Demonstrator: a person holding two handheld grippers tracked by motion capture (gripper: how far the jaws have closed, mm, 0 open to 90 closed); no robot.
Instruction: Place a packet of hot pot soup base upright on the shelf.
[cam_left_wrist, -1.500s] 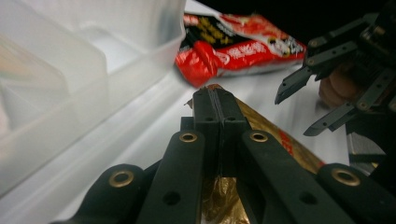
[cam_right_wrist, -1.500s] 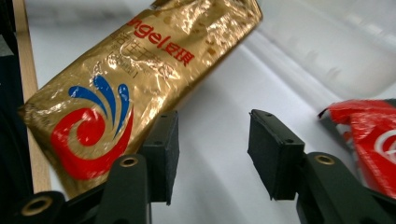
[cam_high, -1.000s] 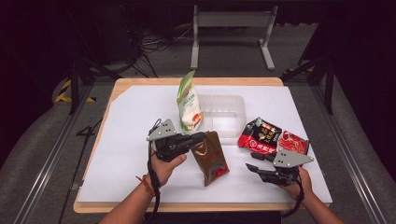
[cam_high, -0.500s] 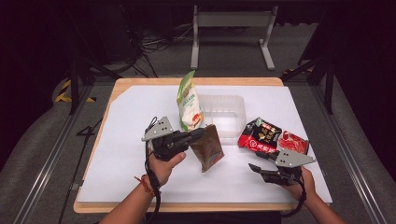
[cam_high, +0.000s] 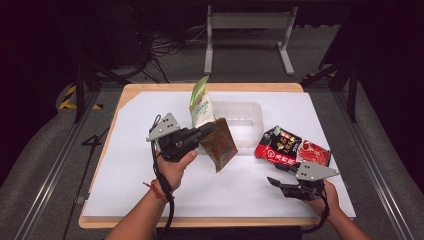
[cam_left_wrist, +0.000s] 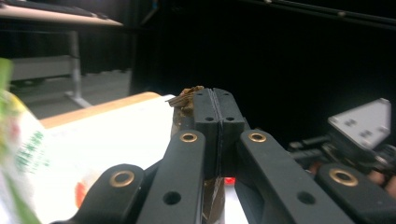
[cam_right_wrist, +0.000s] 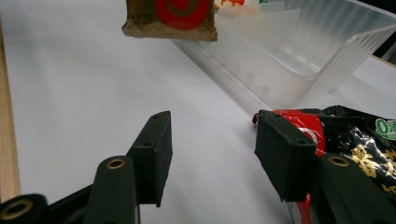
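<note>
black jaws of the left gripper (cam_high: 206, 131) are pressed together on the top edge of the brown packet (cam_high: 219, 145), which hangs clear above the white sheet (cam_high: 125, 160), beside the clear plastic tray (cam_high: 242, 112). the right gripper (cam_high: 274, 181) has empty jaws that have just been opening, close to the black and red packet (cam_high: 278, 146) lying flat. a green and white pouch (cam_high: 201, 102) stands by the tray.

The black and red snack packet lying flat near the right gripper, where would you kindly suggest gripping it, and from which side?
Probably the near corner of the black and red snack packet, approached low from the person's side by the open right gripper. The packet lies flat on the white table sheet, so a thin edge suits the jaws best.
</note>
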